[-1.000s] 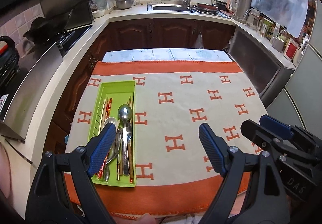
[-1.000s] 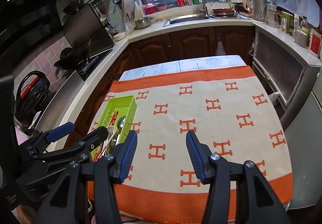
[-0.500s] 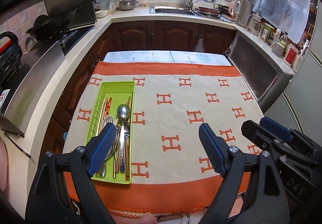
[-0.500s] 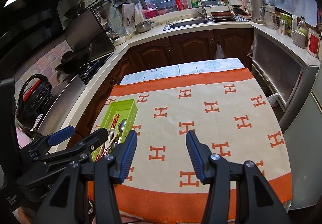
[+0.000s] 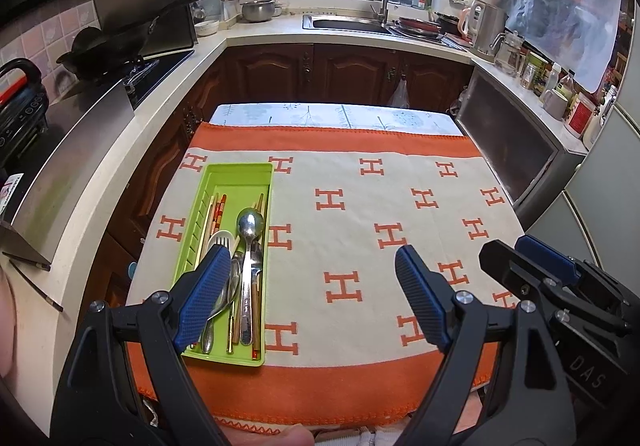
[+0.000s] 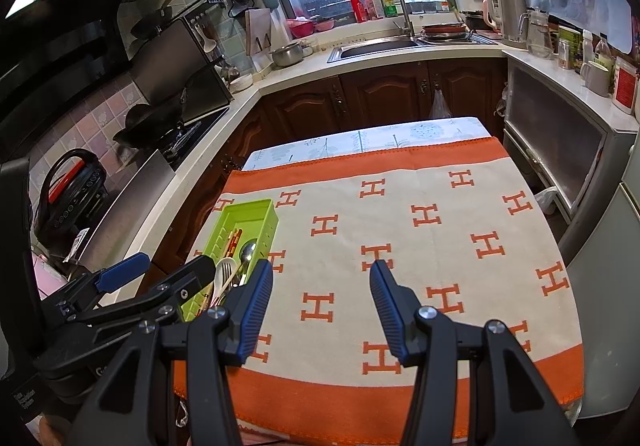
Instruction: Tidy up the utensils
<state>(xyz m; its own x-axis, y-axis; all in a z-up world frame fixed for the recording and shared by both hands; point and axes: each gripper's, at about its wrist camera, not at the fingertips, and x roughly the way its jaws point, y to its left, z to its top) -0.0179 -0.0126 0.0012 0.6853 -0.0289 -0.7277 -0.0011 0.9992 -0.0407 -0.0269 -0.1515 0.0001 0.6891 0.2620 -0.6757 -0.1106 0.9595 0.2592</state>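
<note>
A lime-green tray (image 5: pixel 240 175) is sitting on a cream cloth (image 5: pixel 360 213) that is showing rows of orange H-shaped marks and broad orange bands along its near and far edges, the near one finishing in an orange zigzag trim. Beyond the far band, a pale tablecloth (image 5: pixel 320 113) with a faint blue-grey leaf print is peeking out. Inside the tray, a silver spoon (image 5: pixel 249 230) is gleaming beside a white fork (image 5: pixel 222 240) and tan chopsticks (image 5: pixel 218 209), one pair showing red and orange patterning. Both the left gripper (image 5: pixel 312 298) and the right gripper (image 6: pixel 320 306) are wearing blue textured pads (image 5: pixel 206 294) on black frames. Dark brown cabinets (image 5: pixel 348 73) are standing under a cream countertop (image 5: pixel 192 73).
</note>
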